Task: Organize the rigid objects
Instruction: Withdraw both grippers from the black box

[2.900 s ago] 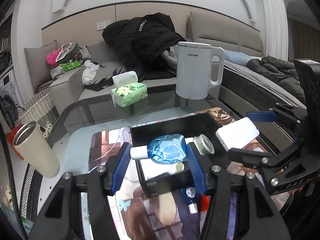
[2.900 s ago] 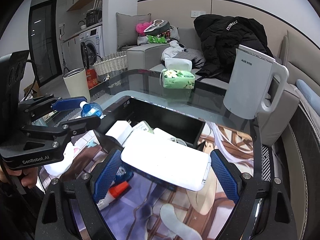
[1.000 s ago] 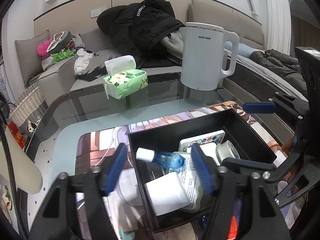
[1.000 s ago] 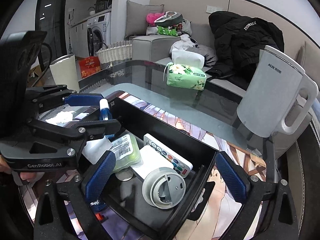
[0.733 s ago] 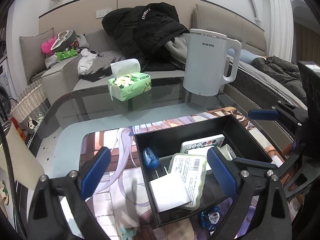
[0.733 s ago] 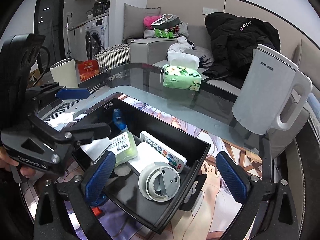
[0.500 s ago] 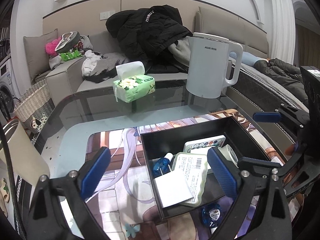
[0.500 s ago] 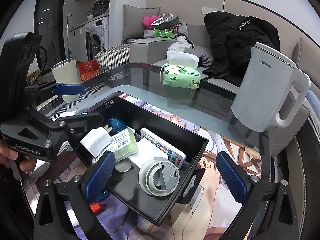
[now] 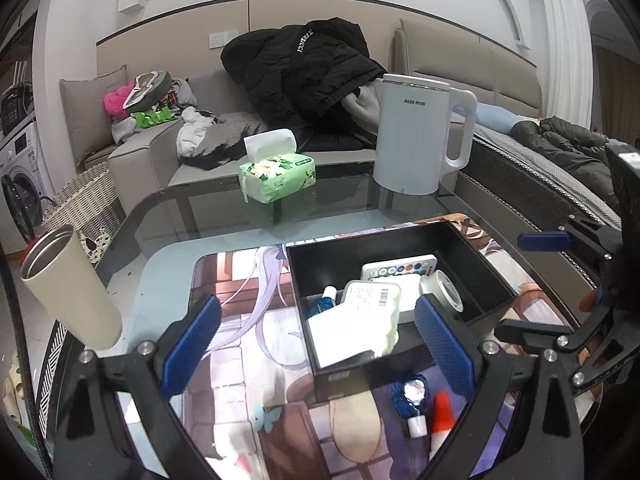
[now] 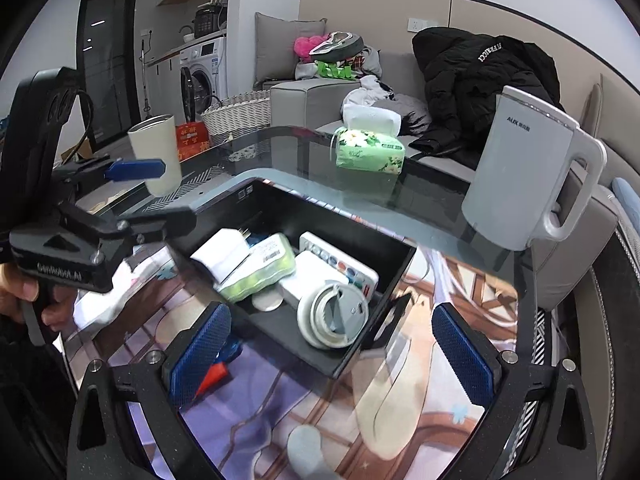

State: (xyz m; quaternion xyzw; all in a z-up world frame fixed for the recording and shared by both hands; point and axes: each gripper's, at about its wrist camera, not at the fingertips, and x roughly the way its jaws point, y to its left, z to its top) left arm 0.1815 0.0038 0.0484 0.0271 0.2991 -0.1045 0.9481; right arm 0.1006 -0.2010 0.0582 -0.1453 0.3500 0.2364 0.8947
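Rigid objects mostly lie inside the black storage box (image 9: 400,264): a small blue bottle (image 9: 322,305), a white charger (image 9: 340,334), a labelled green pack (image 9: 372,300), a colour-button remote (image 9: 400,269) and a round grey lid (image 9: 442,290). Just outside the box's near wall lie another blue bottle (image 9: 410,396) and a red-capped tube (image 9: 442,412), both probably light, stiff and slippery; take the bottle across its body. The left gripper (image 9: 316,350) is spread wide, empty.

From the right wrist, the right gripper (image 10: 328,354) is likewise spread and empty over the box's near corner.
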